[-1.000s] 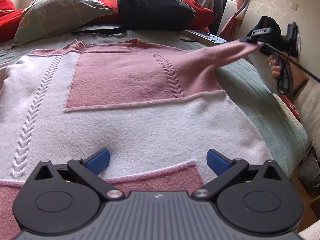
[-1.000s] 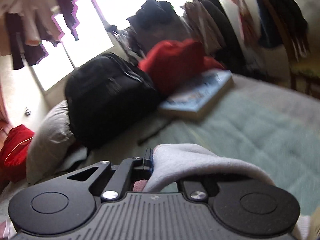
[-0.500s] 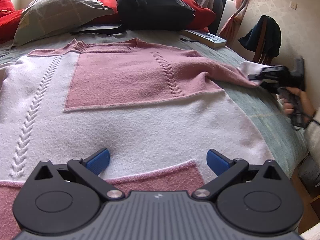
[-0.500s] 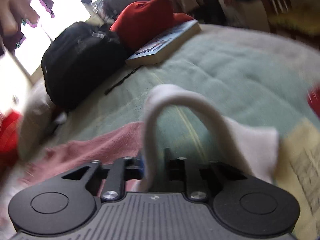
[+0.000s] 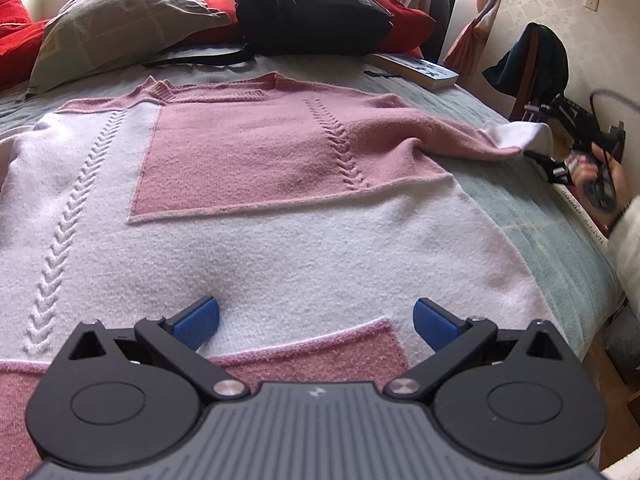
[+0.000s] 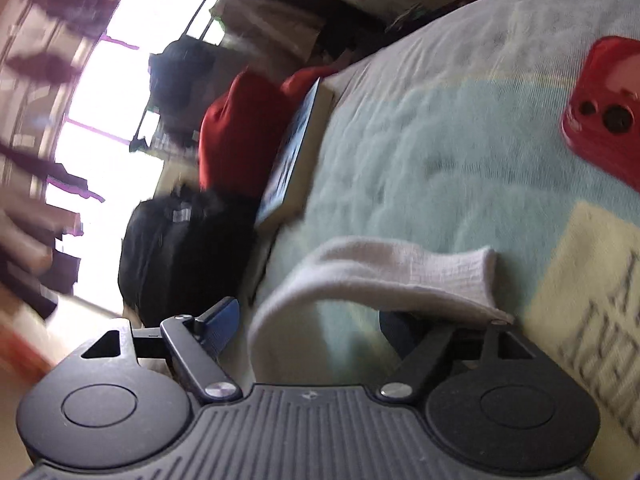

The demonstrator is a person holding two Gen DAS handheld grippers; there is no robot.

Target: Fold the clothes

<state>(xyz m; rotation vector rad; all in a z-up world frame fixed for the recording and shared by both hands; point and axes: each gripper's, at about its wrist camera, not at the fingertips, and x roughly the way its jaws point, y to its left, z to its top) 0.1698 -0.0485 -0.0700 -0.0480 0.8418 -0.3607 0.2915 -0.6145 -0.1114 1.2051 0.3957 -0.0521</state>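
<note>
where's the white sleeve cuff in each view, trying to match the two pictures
Left wrist view: the white sleeve cuff lies at the far right on the bed's edge, just before the right gripper.
Right wrist view: the cuff arches low in the centre, draped loose between the opening jaws, no pad pressing it.
Shared landmark: the book beside the black backpack.

Daylit window [image 6: 108, 92], pale patterned wall [image 5: 560, 4], a wooden chair [image 5: 528, 76] beside the green-covered bed [image 5: 532, 216].

Close wrist views, shared book [image 5: 416, 69]
</note>
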